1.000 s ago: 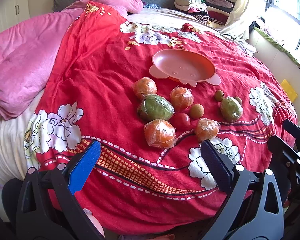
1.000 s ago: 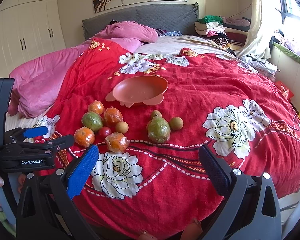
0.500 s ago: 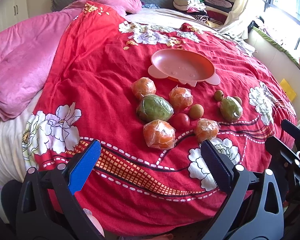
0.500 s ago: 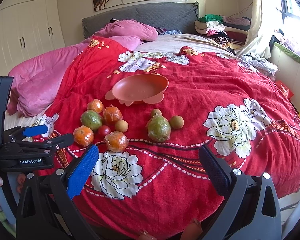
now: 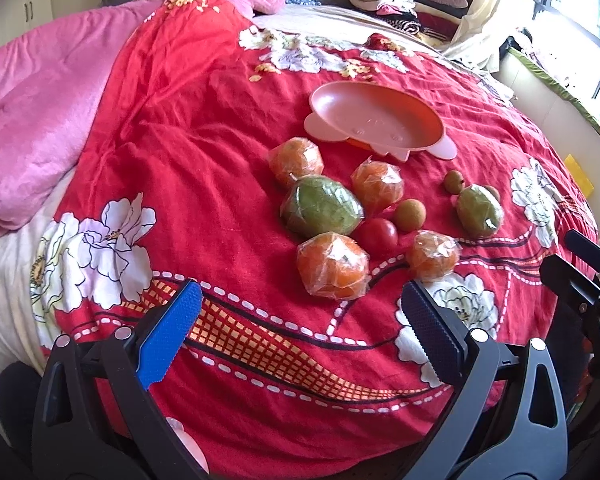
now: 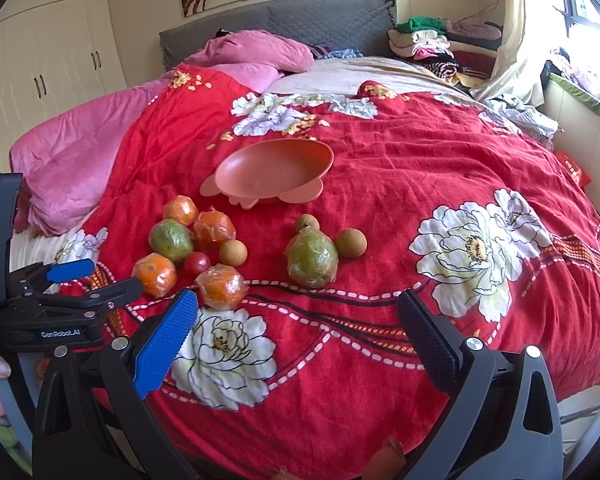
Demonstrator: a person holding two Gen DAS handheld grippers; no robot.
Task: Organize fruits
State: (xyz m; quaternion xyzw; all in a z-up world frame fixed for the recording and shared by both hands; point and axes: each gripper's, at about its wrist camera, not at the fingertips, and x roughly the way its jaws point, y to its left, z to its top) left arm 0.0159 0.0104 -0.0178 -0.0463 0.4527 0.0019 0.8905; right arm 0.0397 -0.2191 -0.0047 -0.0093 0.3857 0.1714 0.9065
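left tool: my left tool point(image 5: 300, 312) hangs released, blue pads wide apart, nothing between them, low over the near edge of the bed.
right tool: my right tool point(image 6: 298, 316) also released and empty, off to the right; the nearest fruit sits ahead-left of it.
nearest fruit: round orange fruit in clear plastic wrap point(image 5: 333, 266) lies straight ahead of the left tool, just past the fingertips, roughly centred in the gap. Round, so no long axis to line up.
next fruit out: smaller wrapped orange fruit point(image 5: 433, 255) ahead-right, near the right pad; small red tomato point(image 5: 376, 233) between the two.
further: large green wrapped fruit point(image 5: 322, 206) behind the tomato, touching or nearly so.
target: salmon-pink shallow plastic dish point(image 5: 328, 106) beyond the cluster, nothing in it.
surface: red floral bedspread point(image 5: 180, 184), soft, wrinkled.
judgement: left tool is nearer; a short straight push forward should do it.
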